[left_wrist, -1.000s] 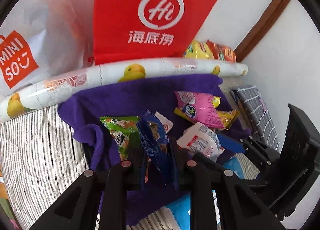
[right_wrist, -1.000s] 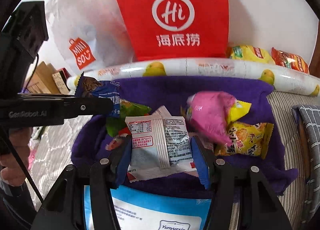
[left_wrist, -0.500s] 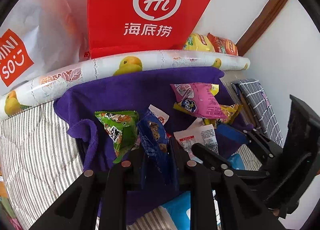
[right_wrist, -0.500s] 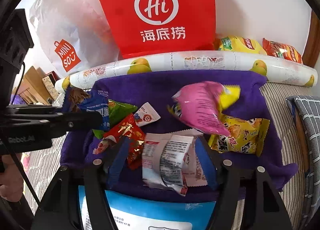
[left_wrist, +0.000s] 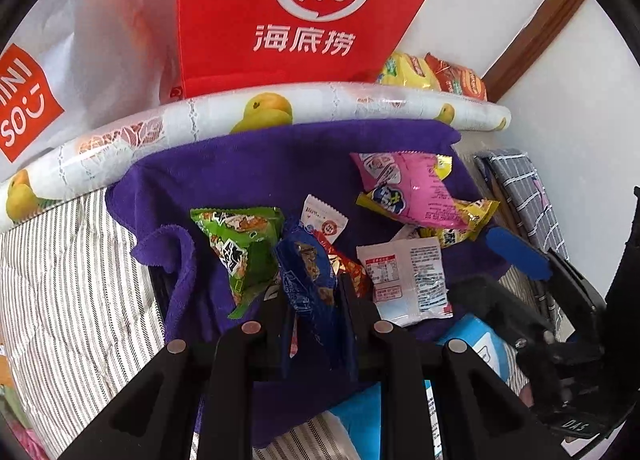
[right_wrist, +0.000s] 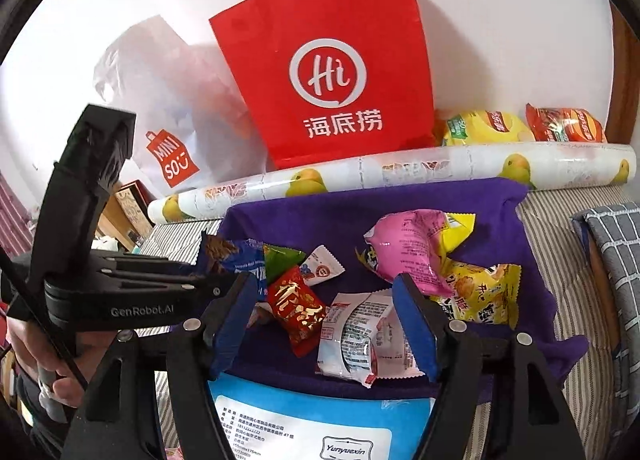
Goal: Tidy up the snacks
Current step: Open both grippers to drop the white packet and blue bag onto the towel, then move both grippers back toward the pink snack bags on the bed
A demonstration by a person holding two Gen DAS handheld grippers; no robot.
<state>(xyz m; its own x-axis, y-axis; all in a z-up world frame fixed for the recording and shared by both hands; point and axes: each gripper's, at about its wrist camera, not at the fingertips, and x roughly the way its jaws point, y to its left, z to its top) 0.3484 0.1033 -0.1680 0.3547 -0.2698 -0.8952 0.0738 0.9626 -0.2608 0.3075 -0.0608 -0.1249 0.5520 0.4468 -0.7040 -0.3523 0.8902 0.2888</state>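
Left wrist view. Grip security is the main concern for the step in hand: the left gripper (left_wrist: 316, 300) is clamped fully onto a blue snack packet (left_wrist: 306, 276), which stands upright between the pads with its crimped top above the fingertips. Judged from this, the packet should be carried to its sorting place without loosening the clamp, since the thin foil could slip out sideways. Just ahead and to the left of the tool lies a green snack packet (left_wrist: 240, 244); just ahead and to the right lies a white sachet-style packet (left_wrist: 408, 280); farther ahead on the right, a pink packet (left_wrist: 404, 188) lies over a yellow packet (left_wrist: 460, 224). All rest on a purple towel (left_wrist: 280, 164). The right gripper (left_wrist: 520, 256) shows at the right edge, one blue pad visible.

Right wrist view. The right gripper (right_wrist: 332, 324) stands about half open, jaws apart and pressing on nothing. The white packet (right_wrist: 356, 340) lies on the towel between the blue pads (right_wrist: 416, 332), free of both. A red packet (right_wrist: 298, 304) lies just inside the left pad. To regrasp, I judge it best to centre the tool over the white packet first. The left gripper (right_wrist: 224, 272) enters from the left with the blue packet (right_wrist: 232, 260) at its tip. Beyond the towel stands a red paper bag (right_wrist: 332, 72).
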